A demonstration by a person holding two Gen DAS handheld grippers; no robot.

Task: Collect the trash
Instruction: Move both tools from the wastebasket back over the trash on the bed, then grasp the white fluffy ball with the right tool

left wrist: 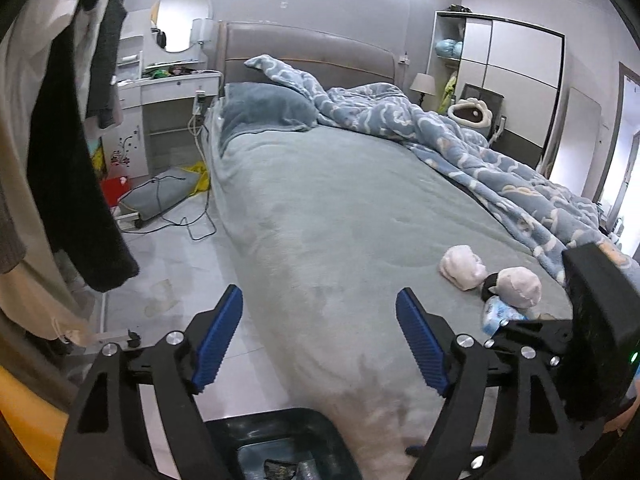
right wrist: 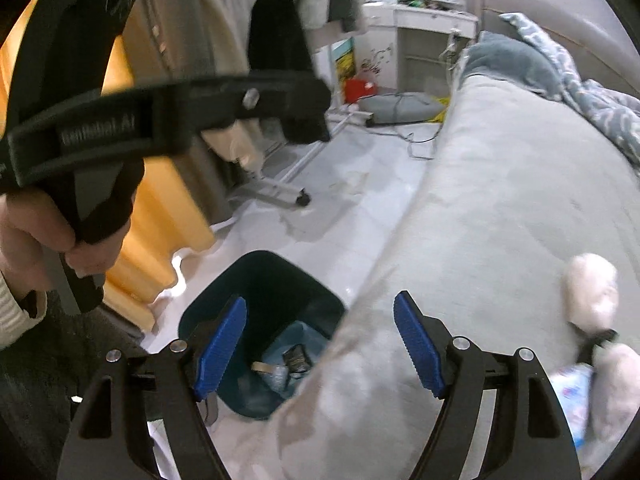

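A dark blue trash bin point(right wrist: 276, 292) stands on the floor beside the bed and holds several scraps, among them a dark wrapper point(right wrist: 297, 357). Its rim also shows at the bottom of the left wrist view point(left wrist: 280, 420). On the bed lies a blue-and-white packet point(left wrist: 496, 314), which also shows in the right wrist view point(right wrist: 576, 404), next to two fluffy pinkish slippers point(left wrist: 462, 266) point(left wrist: 520, 286). My left gripper point(left wrist: 320, 340) is open and empty over the bed's edge. My right gripper point(right wrist: 320, 346) is open and empty above the bin and bed edge.
The bed point(left wrist: 340, 200) has a grey-green cover and a blue patterned duvet point(left wrist: 460, 140). Clothes hang on a rack point(left wrist: 60, 140) at the left. Cables and a grey cushion point(left wrist: 160, 196) lie on the floor near a white dresser point(left wrist: 168, 96). A wardrobe point(left wrist: 508, 80) stands far right.
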